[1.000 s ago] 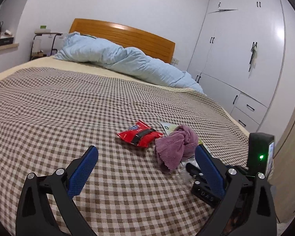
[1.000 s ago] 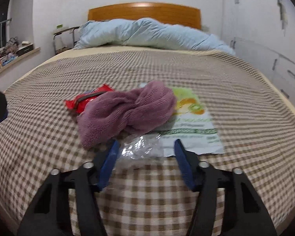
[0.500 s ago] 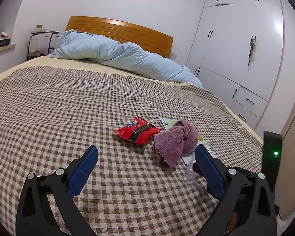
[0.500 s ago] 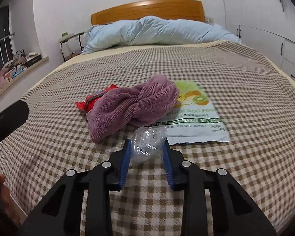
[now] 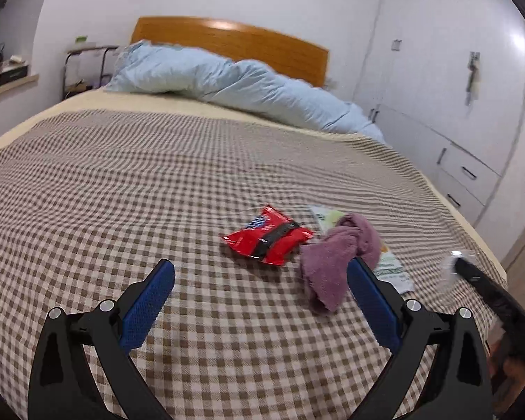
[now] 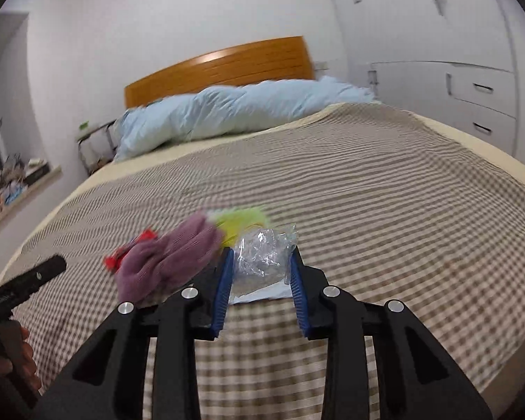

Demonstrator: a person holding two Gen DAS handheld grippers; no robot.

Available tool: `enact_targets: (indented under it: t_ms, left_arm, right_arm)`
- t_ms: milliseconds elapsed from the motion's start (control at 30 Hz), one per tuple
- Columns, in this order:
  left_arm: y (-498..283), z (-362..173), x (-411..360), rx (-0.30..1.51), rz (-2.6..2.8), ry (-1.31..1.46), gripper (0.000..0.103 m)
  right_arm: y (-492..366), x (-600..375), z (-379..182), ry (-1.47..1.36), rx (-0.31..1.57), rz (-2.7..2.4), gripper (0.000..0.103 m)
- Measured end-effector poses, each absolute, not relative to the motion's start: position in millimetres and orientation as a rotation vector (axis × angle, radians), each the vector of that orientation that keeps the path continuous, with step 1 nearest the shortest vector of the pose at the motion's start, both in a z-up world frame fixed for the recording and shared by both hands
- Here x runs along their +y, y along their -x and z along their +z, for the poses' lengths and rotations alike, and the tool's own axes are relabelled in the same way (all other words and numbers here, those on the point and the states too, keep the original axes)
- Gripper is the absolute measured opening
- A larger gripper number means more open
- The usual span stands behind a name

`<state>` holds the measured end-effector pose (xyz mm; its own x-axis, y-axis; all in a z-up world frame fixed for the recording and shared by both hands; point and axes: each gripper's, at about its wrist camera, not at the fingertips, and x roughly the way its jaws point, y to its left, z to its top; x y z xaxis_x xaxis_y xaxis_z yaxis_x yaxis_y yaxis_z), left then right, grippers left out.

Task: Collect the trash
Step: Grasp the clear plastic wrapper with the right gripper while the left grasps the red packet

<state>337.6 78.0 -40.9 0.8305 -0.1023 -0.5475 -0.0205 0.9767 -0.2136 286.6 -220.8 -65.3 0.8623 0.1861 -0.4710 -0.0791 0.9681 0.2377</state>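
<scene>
Crumpled clear plastic wrapper sits pinched between the blue pads of the right gripper, lifted off the bed; jaws narrowed, pressing it on both sides. In the left wrist view the same wrapper shows as a blurred clear blob at the tip of the right gripper, far right edge.

Other trash on the checked blanket: red snack packet lying flat mid-bed, green-and-white food pouch flat beside it, mostly covered by a purple towel bunched on top. Towel lies just right of the red packet, close but touch unclear.

Left gripper hovers over the blanket, jaws wide apart, nothing between them; red packet and towel lie ahead of it.

A hand holds the left gripper's handle, low left in the right wrist view.

Farther back: light blue duvet heaped against the wooden headboard, white wardrobe on the right.
</scene>
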Motion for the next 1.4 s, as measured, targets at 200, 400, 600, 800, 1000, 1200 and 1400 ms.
enact_targets:
  t_ms: [200, 400, 600, 800, 1000, 1200, 1400]
  left_arm:
    - [-367.2, -45.6, 87.2, 0.627, -0.003, 0.223, 0.095]
    - [-402.6, -55.5, 74.6, 0.687, -0.032, 0.160, 0.095]
    - [-434.4, -72.4, 63.6, 0.765, 0.013, 0.078, 0.095]
    - [-458.0, -93.0, 60.1, 0.852, -0.034, 0.129, 0.095]
    - [-463.2, -93.9, 48.7, 0.834, -0.038, 0.114, 0.085]
    - [-460.4, -91.7, 46.1, 0.819, -0.053, 0.127, 0.074]
    - [-455.4, -90.4, 54.9, 0.816, -0.060, 0.154, 0.065]
  right_arm:
    - [-294.2, -263.0, -67.1, -0.300, 0.506, 0.046, 0.031]
    - [-295.2, -287.3, -67.1, -0.342, 0.505, 0.002, 0.032]
    - [-294.4, -294.9, -68.6, -0.332, 0.495, -0.024, 0.032]
    - [-299.1, -294.6, -72.9, -0.314, 0.508, -0.034, 0.032]
    - [-301.4, -288.8, -74.1, -0.314, 0.509, -0.027, 0.032]
    - [-301.6, -287.8, -73.9, -0.317, 0.508, -0.017, 0.032]
    - [-302.5, -288.6, -75.0, -0.319, 0.507, -0.008, 0.032]
